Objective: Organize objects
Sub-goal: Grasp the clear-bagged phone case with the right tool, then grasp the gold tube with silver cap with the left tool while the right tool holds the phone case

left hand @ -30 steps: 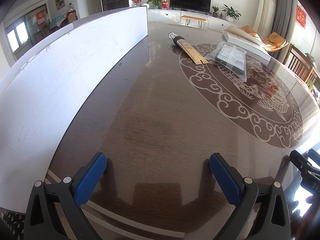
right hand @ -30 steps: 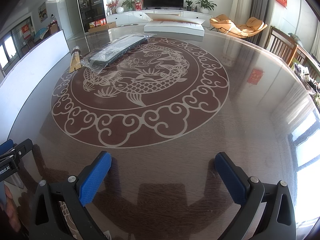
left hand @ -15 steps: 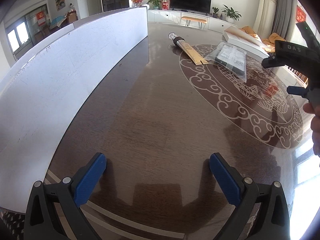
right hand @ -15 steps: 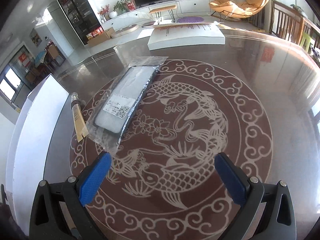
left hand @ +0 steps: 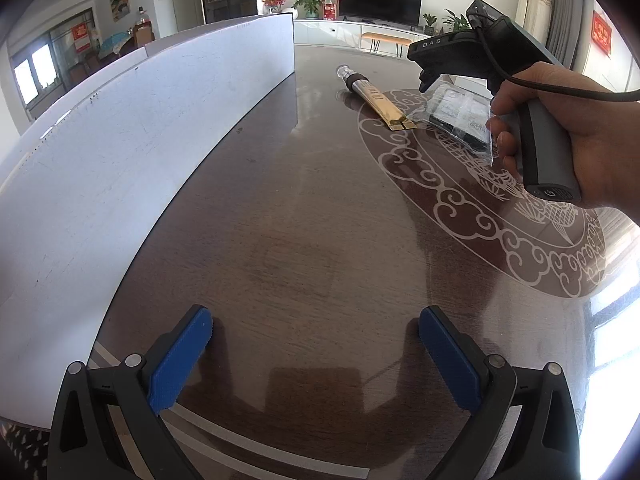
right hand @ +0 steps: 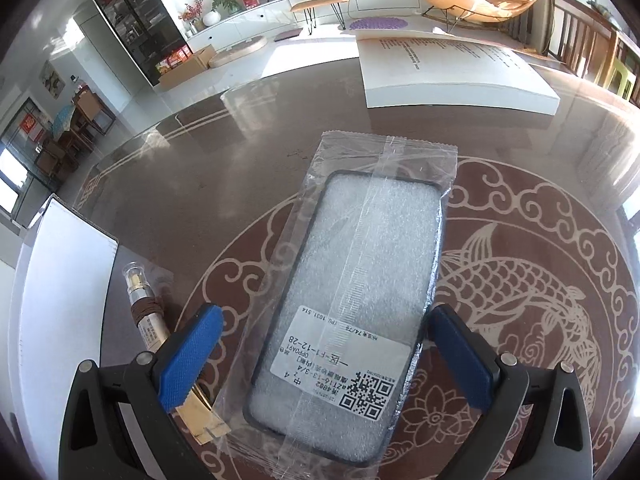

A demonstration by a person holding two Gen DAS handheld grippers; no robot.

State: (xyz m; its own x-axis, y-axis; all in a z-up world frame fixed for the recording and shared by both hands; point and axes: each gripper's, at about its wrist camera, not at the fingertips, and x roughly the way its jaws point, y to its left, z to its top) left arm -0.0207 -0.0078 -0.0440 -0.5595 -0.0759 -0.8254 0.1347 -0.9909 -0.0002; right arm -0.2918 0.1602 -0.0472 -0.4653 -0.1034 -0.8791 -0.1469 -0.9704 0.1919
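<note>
A phone case in a clear plastic bag with a white label lies flat on the dark round table. My right gripper is open just above the bag's near end, its blue pads on either side of it. A gold tube with a clear cap lies just left of the bag, partly under the left pad. In the left wrist view the right gripper hangs over the bag beside the gold tube. My left gripper is open and empty over bare table near the front edge.
A long white board stands on edge along the table's left side. A flat white box lies at the far side of the table. Chairs and a TV cabinet stand beyond the table.
My right gripper has moved forward across the table and come down over the bagged phone case. The left gripper has stayed still.
</note>
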